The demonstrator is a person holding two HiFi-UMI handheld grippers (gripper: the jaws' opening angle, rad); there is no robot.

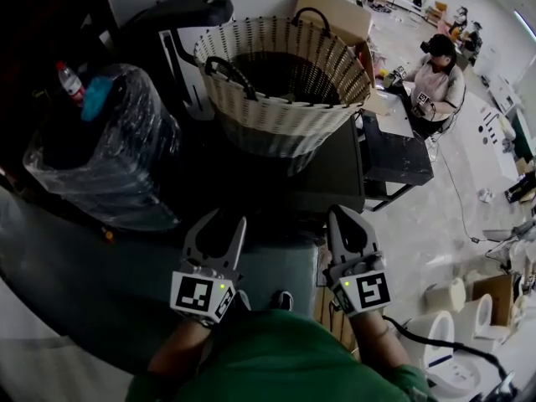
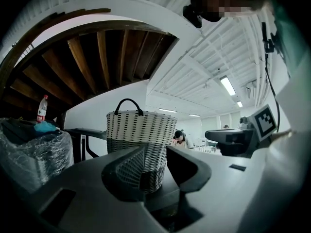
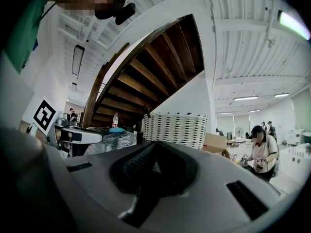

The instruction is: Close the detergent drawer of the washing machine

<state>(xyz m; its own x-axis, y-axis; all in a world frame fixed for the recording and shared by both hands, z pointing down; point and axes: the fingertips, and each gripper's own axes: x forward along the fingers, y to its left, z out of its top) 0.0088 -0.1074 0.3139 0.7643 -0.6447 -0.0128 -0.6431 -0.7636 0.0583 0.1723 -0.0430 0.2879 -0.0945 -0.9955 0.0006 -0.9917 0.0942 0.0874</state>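
Head view: basket (image 1: 280, 82) interior beyond left gripper (image 1: 224, 222)

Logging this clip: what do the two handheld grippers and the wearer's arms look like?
The left gripper and right gripper both have pale grey, tapering plastic jaws with dark ribbed pads. Each carries a white cube printed with black square markers and a small lit dot. A black cable trails from the right one. The person wears a green top.

You can read no text here; the red label on the bottle (image 1: 70, 80), far left, is too small.
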